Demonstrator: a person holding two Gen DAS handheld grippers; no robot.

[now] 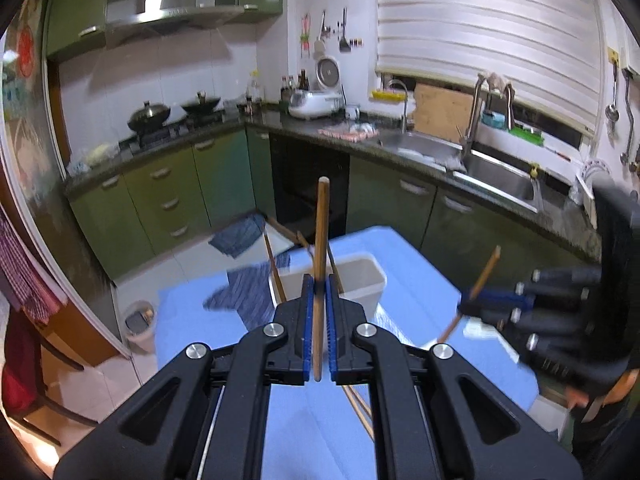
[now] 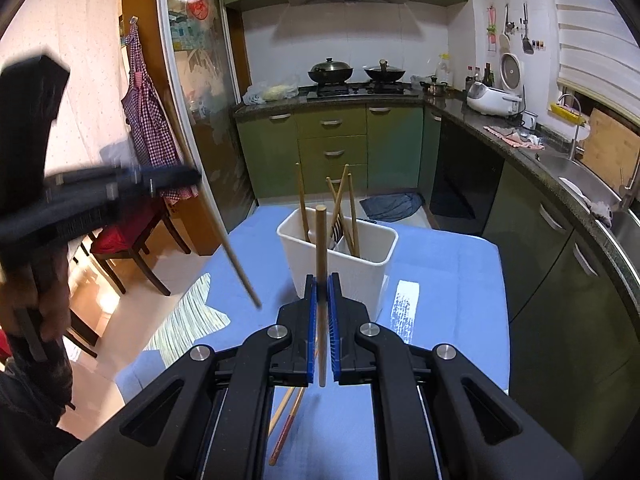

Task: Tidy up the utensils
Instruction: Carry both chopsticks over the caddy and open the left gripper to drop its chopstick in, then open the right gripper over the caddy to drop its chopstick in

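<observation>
The left tongs (image 1: 319,300), black with ribbed blue pads, are clamped on a round wooden chopstick (image 1: 320,264) that stands nearly upright between them. The right tongs (image 2: 322,304), same build, pinch a second wooden chopstick (image 2: 321,268) upright too. Just beyond both pairs sits a white plastic rectangular bin (image 2: 360,264) holding several slanted chopsticks. It rests on a counter (image 2: 448,280) covered in smooth blue cloth. Below the right tongs, loose chopsticks (image 2: 286,424) lie on the cloth. No writing is legible.
</observation>
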